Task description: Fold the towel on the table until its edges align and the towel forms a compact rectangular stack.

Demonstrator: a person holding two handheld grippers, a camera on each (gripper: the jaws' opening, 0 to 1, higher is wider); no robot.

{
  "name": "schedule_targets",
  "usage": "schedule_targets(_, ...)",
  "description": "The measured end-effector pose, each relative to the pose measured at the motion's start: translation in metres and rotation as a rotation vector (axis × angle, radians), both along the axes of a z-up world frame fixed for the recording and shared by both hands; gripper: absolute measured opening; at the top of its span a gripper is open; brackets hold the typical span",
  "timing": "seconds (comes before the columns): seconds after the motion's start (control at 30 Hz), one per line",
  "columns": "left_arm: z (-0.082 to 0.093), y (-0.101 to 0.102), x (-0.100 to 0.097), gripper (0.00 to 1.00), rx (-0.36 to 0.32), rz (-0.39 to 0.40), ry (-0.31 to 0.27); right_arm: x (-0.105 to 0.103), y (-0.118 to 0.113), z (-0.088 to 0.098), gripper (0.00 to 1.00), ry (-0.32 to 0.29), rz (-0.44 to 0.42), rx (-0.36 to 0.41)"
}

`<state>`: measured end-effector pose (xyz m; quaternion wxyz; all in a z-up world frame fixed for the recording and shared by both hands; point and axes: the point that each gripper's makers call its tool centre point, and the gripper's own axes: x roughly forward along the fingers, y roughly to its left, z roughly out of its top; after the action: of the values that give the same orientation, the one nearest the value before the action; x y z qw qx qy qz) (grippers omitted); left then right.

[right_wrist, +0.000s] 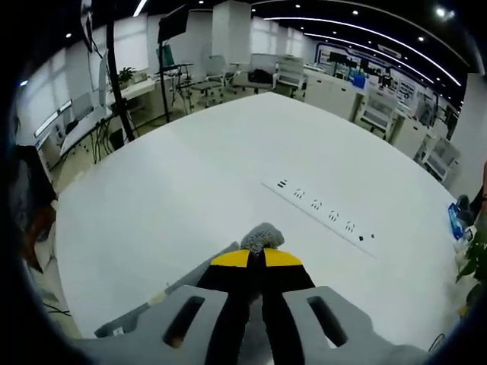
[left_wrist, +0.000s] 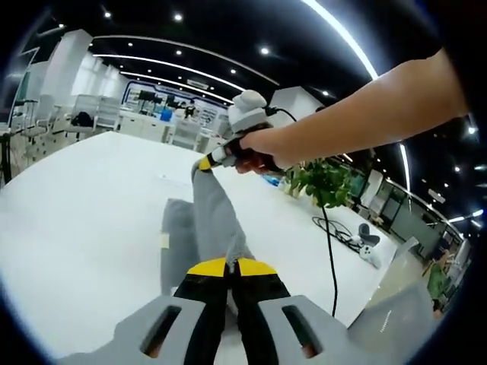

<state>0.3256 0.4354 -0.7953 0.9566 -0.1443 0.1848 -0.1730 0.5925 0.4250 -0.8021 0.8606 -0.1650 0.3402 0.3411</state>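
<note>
White table (left_wrist: pixel 84 205): large, rounded, taking up most of the left gripper view and again spreading wide in the right gripper view (right_wrist: pixel 213 175), with an open office of desks and chairs lying beyond it. Grey towel (left_wrist: pixel 209 228): lying partly on the table near its middle, one portion resting flat on the left with a small pale tag at its edge, the other portion being lifted as a taut strip running between the two grippers; in the right gripper view a bunched grey tuft (right_wrist: pixel 262 237) of it is poking out past the jaw tips and a flat grey edge is trailing down to the left. Person's hand (left_wrist: pixel 262 148): reaching in from the right on a bare forearm, gripping the right gripper (left_wrist: pixel 207 162), whose yellow-tipped jaws are closing on the far upper corner of the towel, raised above the table. Left gripper (left_wrist: pixel 230 267): jaws pressing together on the near end of the lifted strip. Right gripper in its own view (right_wrist: pixel 257 258): jaws pinching narrow around the tuft. Potted green plant (left_wrist: pixel 323 182): standing past the table's far edge. Black cable (left_wrist: pixel 332 251): hanging down across the table. Recessed socket strip (right_wrist: pixel 323 209): sitting flush in the tabletop, well apart from the towel.
</note>
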Motion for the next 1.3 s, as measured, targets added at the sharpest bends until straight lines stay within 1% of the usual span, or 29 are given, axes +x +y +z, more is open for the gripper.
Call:
schedule_targets(0.27, -0.017, 0.016, 0.000, 0.03, 0.034, 0.013, 0.041, -0.001, 0.012, -0.011, 0.02, 0.008, 0.018, -0.001)
schedule_targets(0.4, -0.024, 0.017, -0.001, 0.03, 0.053, -0.001, 0.060, -0.001, 0.015, -0.016, 0.02, 0.009, 0.026, -0.005)
schedule_targets(0.57, -0.036, 0.019, -0.003, 0.03, 0.047, -0.017, 0.086, -0.002, 0.019, -0.023, 0.02, 0.018, 0.036, -0.007)
schedule_targets(0.63, -0.040, 0.019, -0.005, 0.03, 0.039, -0.026, 0.107, -0.002, 0.020, -0.027, 0.02, 0.022, 0.040, -0.010)
schedule_targets(0.67, -0.043, 0.020, -0.005, 0.03, 0.040, -0.024, 0.105, -0.002, 0.021, -0.029, 0.02, 0.025, 0.042, -0.011)
schedule_targets(0.9, -0.045, 0.024, -0.007, 0.03, 0.046, -0.021, 0.108, -0.003, 0.026, -0.037, 0.02, 0.032, 0.040, -0.010)
schedule_targets(1.07, -0.054, 0.032, -0.008, 0.03, 0.059, -0.015, 0.115, -0.003, 0.030, -0.043, 0.03, 0.037, 0.033, -0.010)
schedule_targets(1.13, -0.062, 0.037, -0.007, 0.03, 0.064, -0.011, 0.123, -0.003, 0.032, -0.046, 0.03, 0.037, 0.032, -0.011)
schedule_targets(1.2, -0.061, 0.036, -0.008, 0.03, 0.069, -0.013, 0.129, -0.003, 0.034, -0.049, 0.03, 0.039, 0.034, -0.009)
schedule_targets(1.3, -0.067, 0.038, -0.008, 0.03, 0.082, -0.015, 0.136, -0.004, 0.039, -0.054, 0.03, 0.048, 0.041, -0.008)
